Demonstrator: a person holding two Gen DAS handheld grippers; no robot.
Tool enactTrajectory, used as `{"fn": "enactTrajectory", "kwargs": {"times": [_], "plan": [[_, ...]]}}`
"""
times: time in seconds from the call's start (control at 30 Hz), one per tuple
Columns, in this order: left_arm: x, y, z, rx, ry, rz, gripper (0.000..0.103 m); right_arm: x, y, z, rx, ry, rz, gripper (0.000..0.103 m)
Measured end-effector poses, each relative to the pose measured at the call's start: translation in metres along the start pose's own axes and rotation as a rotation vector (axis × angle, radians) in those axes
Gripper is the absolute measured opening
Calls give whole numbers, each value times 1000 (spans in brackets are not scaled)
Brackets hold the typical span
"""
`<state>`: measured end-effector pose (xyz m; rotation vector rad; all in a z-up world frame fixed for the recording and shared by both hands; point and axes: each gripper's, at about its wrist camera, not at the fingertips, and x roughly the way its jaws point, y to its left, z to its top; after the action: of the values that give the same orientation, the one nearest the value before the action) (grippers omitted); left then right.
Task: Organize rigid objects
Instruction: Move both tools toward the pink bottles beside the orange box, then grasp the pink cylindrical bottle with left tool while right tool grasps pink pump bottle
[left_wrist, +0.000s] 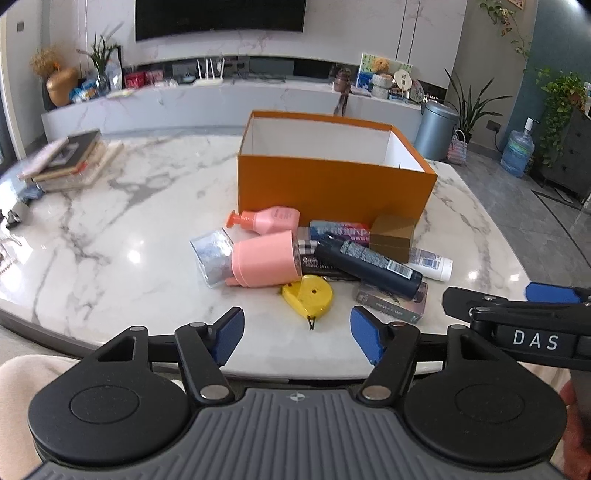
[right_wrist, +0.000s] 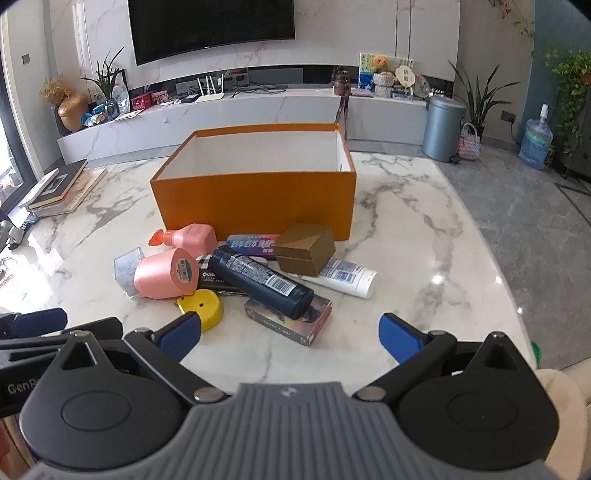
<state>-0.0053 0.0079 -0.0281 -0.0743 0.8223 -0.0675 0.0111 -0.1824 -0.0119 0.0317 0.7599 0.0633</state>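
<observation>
An open orange box (left_wrist: 332, 181) (right_wrist: 255, 199) stands on the marble table, and what shows of its inside is empty. In front of it lies a pile: a pink pump bottle (left_wrist: 269, 218) (right_wrist: 188, 236), a pink cylinder (left_wrist: 266, 258) (right_wrist: 162, 275), a clear cube (left_wrist: 212, 254), a dark bottle (left_wrist: 369, 266) (right_wrist: 262, 282), a gold box (left_wrist: 393, 236) (right_wrist: 304, 249), a white tube (right_wrist: 343, 278), a yellow tape measure (left_wrist: 308, 295) (right_wrist: 203, 306) and a card box (right_wrist: 290, 319). My left gripper (left_wrist: 297, 338) is open, just short of the tape measure. My right gripper (right_wrist: 290, 338) is open near the card box.
A stack of books (left_wrist: 70, 158) (right_wrist: 59, 188) lies at the table's left. The table's front edge runs just below both grippers. Behind stands a TV console (right_wrist: 221, 110); a grey bin (right_wrist: 443, 125) and a water jug (right_wrist: 535, 142) stand on the floor at right.
</observation>
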Motion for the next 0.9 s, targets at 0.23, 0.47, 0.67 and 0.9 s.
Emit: {"fn": "enactTrajectory", "kwargs": {"times": [0.23, 0.47, 0.67, 0.9], "plan": [[22, 17, 8, -56, 72, -76, 56, 23, -1, 2, 1, 33, 55, 86], [52, 32, 23, -113, 119, -81, 39, 62, 12, 16, -43, 105, 138, 60], [80, 59, 41, -313, 159, -70, 56, 103, 35, 41, -102, 132, 218, 49], [110, 90, 53, -589, 244, -66, 76, 152, 60, 74, -186, 116, 226, 41]]}}
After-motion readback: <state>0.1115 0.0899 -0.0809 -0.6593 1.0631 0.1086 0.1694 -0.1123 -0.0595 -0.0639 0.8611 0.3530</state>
